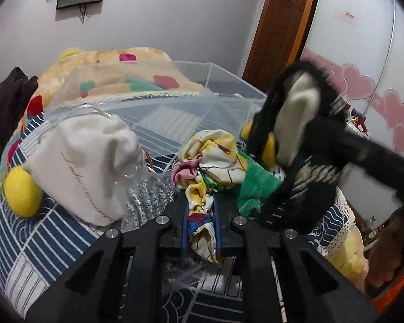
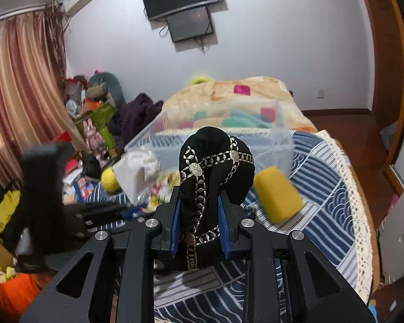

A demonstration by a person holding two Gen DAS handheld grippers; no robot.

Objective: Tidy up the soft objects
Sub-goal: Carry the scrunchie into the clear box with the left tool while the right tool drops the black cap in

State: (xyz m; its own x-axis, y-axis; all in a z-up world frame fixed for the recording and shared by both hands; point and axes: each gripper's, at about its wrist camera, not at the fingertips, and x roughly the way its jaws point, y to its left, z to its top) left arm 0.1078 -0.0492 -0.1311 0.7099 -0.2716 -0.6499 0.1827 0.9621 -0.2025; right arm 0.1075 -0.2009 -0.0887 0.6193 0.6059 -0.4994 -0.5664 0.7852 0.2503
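My left gripper [image 1: 201, 228] is shut on a yellow and white patterned cloth [image 1: 210, 158] that bunches up in front of its fingers. My right gripper [image 2: 199, 226] is shut on a black embroidered cloth [image 2: 215, 167], held above the bed; the cloth also shows in the left wrist view [image 1: 296, 140], blurred, at the right. A clear plastic bin [image 1: 191, 107] stands on the bed behind the pile and also shows in the right wrist view [image 2: 282, 140]. A white drawstring bag [image 1: 86, 161], a green knit piece [image 1: 256, 185], a yellow ball [image 1: 21, 191] and a yellow sponge [image 2: 278, 196] lie on the blue patterned bedspread [image 1: 40, 237].
A folded orange blanket [image 1: 115, 72] lies behind the bin. Dark clothes [image 1: 8, 99] sit at the far left. A cluttered pile of toys and bags [image 2: 91, 123] stands beside the bed. The bed edge with lace trim [image 2: 361, 215] drops to a wooden floor [image 2: 363, 145].
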